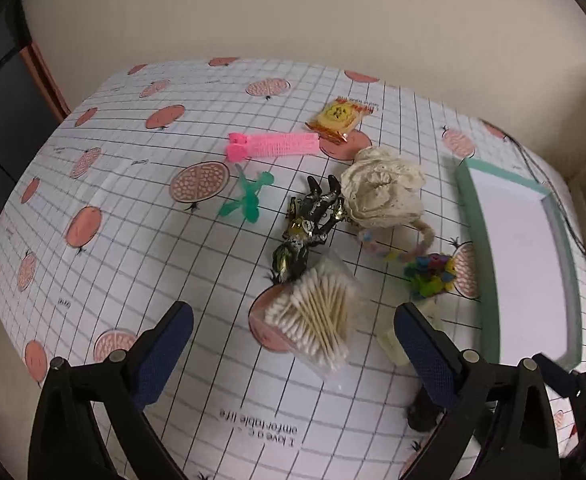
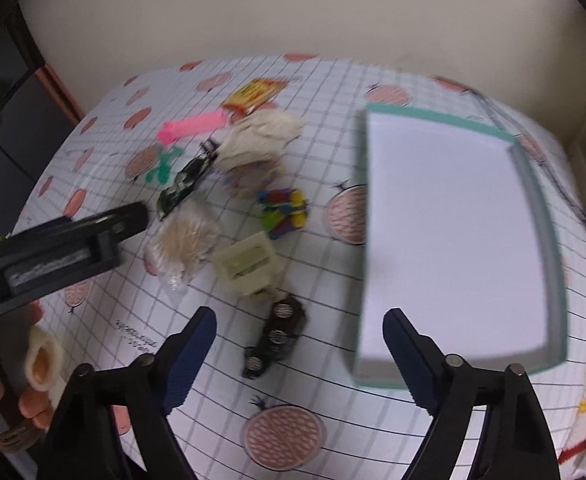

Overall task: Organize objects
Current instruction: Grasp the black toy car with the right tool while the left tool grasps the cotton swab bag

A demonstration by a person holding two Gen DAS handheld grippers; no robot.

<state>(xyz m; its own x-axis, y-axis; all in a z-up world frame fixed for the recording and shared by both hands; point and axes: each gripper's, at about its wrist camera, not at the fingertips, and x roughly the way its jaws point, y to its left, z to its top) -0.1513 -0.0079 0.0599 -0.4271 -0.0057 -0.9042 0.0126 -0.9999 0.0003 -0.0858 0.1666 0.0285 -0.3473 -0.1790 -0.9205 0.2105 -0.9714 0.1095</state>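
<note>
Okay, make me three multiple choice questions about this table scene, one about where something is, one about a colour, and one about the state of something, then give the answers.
1. Where does the cotton swab pack lie?
A. In the tray
B. On the tablecloth, ahead of the left tool, between its fingers
C. On the snack packet

2. What colour is the rim of the tray?
A. Teal green
B. Red
C. Black

3. In what state is the right tool?
A. Shut on the toy figure
B. Open, holding nothing
C. Shut on the tray

Answers: 1 B, the pack rests on the tablecloth just beyond the left tool. 2 A, a teal green border frames the tray's white floor. 3 B, its blue pads stand wide apart with nothing gripped between them.
</note>
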